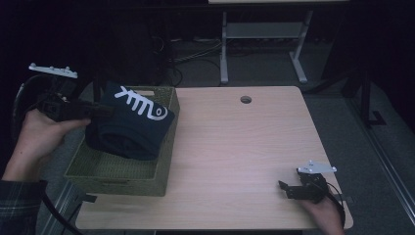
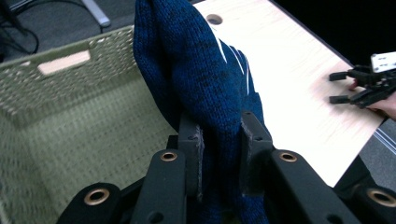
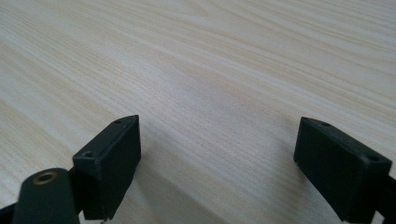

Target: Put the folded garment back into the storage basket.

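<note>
- The left gripper point(image 1: 105, 110) is clamped on a fold of a dark blue knitted garment point(image 1: 132, 122), its jaws pinching the fabric from both sides, as the left gripper view shows point(image 2: 219, 154).
- The garment point(image 2: 201, 70) hangs from those jaws over a green woven basket point(image 1: 93, 169), its white printed lettering facing up; whether its lower edge touches the basket floor cannot be told.
- The basket's walls point(image 2: 60, 88) surround the space just below and ahead of the left gripper, with a handle slot in the far wall.
- The right gripper point(image 1: 288, 188) sits low over the wooden table point(image 1: 235, 147), well apart from the garment, jaws spread wide with nothing between them point(image 3: 217, 163).
- Bare tabletop point(image 3: 210, 60) lies ahead of the right gripper.
</note>
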Action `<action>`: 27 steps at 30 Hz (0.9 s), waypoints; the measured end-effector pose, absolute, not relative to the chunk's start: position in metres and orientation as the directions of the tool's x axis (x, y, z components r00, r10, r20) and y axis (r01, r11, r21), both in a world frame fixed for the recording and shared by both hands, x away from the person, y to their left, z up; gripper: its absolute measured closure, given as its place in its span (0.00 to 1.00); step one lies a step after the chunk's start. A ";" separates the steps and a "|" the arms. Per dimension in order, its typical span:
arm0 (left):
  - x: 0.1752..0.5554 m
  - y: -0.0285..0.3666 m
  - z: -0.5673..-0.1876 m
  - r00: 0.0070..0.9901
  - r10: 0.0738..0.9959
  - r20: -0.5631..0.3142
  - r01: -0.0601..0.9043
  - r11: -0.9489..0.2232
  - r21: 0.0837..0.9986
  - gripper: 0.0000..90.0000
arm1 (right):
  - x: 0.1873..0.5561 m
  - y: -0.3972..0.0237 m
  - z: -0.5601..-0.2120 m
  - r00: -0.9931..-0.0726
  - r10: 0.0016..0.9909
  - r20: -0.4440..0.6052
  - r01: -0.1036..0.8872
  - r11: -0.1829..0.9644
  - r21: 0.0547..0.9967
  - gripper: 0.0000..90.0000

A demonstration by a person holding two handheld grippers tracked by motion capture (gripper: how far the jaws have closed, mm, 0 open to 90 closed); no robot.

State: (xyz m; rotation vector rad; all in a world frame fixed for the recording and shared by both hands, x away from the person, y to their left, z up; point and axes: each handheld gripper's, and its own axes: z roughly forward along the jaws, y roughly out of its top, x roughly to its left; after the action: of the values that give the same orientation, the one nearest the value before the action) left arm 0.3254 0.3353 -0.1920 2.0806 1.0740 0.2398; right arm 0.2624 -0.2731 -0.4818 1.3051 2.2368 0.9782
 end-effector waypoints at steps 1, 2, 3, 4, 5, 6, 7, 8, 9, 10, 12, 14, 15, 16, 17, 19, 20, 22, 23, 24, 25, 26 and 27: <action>0.326 0.338 -0.194 0.623 0.764 -0.170 0.622 -0.351 0.700 0.83 | 0.262 -0.273 -0.482 -0.503 0.864 0.026 0.606 0.331 0.723 0.16; 0.326 0.339 -0.197 0.615 0.769 -0.173 0.627 -0.344 0.699 0.83 | 0.262 -0.273 -0.482 -0.503 0.864 0.027 0.606 0.330 0.723 0.16; 0.326 0.341 -0.199 0.611 0.772 -0.176 0.631 -0.341 0.697 0.83 | 0.262 -0.273 -0.482 -0.503 0.864 0.027 0.607 0.330 0.723 0.16; 0.327 0.344 -0.201 0.609 0.773 -0.178 0.635 -0.340 0.694 0.83 | 0.263 -0.273 -0.482 -0.504 0.863 0.026 0.605 0.331 0.724 0.16; 0.327 0.346 -0.203 0.604 0.776 -0.181 0.638 -0.335 0.693 0.83 | 0.262 -0.273 -0.482 -0.503 0.864 0.028 0.607 0.330 0.723 0.16; 0.327 0.349 -0.205 0.597 0.780 -0.187 0.643 -0.326 0.693 0.83 | 0.262 -0.273 -0.482 -0.503 0.864 0.028 0.607 0.329 0.723 0.16; 0.328 0.351 -0.207 0.592 0.783 -0.191 0.648 -0.322 0.690 0.83 | 0.262 -0.273 -0.482 -0.503 0.864 0.028 0.607 0.330 0.723 0.16; 0.328 0.352 -0.209 0.585 0.787 -0.194 0.654 -0.317 0.687 0.83 | 0.262 -0.273 -0.482 -0.503 0.864 0.028 0.607 0.330 0.723 0.16; 0.328 0.354 -0.212 0.581 0.791 -0.195 0.657 -0.314 0.685 0.83 | 0.262 -0.273 -0.482 -0.503 0.864 0.028 0.607 0.330 0.723 0.16; 0.329 0.355 -0.214 0.576 0.793 -0.197 0.662 -0.312 0.681 0.83 | 0.262 -0.273 -0.482 -0.503 0.864 0.028 0.607 0.330 0.723 0.16; 0.330 0.358 -0.220 0.565 0.800 -0.201 0.672 -0.305 0.675 0.83 | 0.262 -0.273 -0.482 -0.501 0.865 0.028 0.607 0.329 0.723 0.16; 0.331 0.360 -0.226 0.554 0.806 -0.211 0.683 -0.294 0.669 0.83 | 0.262 -0.273 -0.482 -0.501 0.865 0.027 0.607 0.329 0.723 0.16; 0.331 0.361 -0.229 0.548 0.809 -0.213 0.687 -0.290 0.667 0.83 | 0.262 -0.273 -0.482 -0.502 0.864 0.027 0.607 0.330 0.723 0.16; 0.332 0.362 -0.231 0.547 0.809 -0.216 0.690 -0.290 0.663 0.83 | 0.262 -0.273 -0.482 -0.502 0.864 0.027 0.607 0.330 0.723 0.16; 0.332 0.362 -0.234 0.544 0.810 -0.219 0.694 -0.288 0.660 0.83 | 0.262 -0.273 -0.482 -0.503 0.864 0.027 0.607 0.330 0.723 0.16; 0.333 0.364 -0.238 0.536 0.815 -0.221 0.702 -0.285 0.653 0.83 | 0.262 -0.273 -0.482 -0.504 0.863 0.028 0.607 0.331 0.723 0.16; 0.333 0.364 -0.240 0.531 0.817 -0.225 0.705 -0.279 0.652 0.83 | 0.262 -0.273 -0.482 -0.503 0.864 0.028 0.607 0.330 0.723 0.16; 0.333 0.366 -0.243 0.526 0.821 -0.221 0.711 -0.282 0.644 0.83 | 0.262 -0.273 -0.482 -0.503 0.864 0.028 0.607 0.330 0.723 0.16; 0.334 0.367 -0.245 0.523 0.822 -0.225 0.713 -0.278 0.644 0.83 | 0.262 -0.273 -0.482 -0.503 0.864 0.028 0.607 0.330 0.723 0.16; 0.334 0.367 -0.246 0.523 0.823 -0.221 0.715 -0.282 0.640 0.83 | 0.262 -0.273 -0.482 -0.503 0.864 0.028 0.607 0.330 0.723 0.16; 0.334 0.367 -0.248 0.515 0.827 -0.225 0.718 -0.274 0.639 0.83 | 0.262 -0.273 -0.482 -0.503 0.864 0.028 0.607 0.331 0.723 0.16; 0.335 0.368 -0.250 0.516 0.826 -0.226 0.721 -0.276 0.636 0.83 | 0.262 -0.273 -0.482 -0.503 0.864 0.028 0.607 0.330 0.723 0.16; 0.335 0.368 -0.252 0.516 0.826 -0.227 0.724 -0.278 0.632 0.83 | 0.262 -0.273 -0.482 -0.503 0.864 0.028 0.607 0.330 0.723 0.16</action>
State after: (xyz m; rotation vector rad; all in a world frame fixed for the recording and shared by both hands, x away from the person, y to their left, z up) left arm 0.3354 0.3678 -0.2523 2.0595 1.2594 0.1882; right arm 0.2624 -0.2732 -0.4818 1.3041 2.2387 0.9788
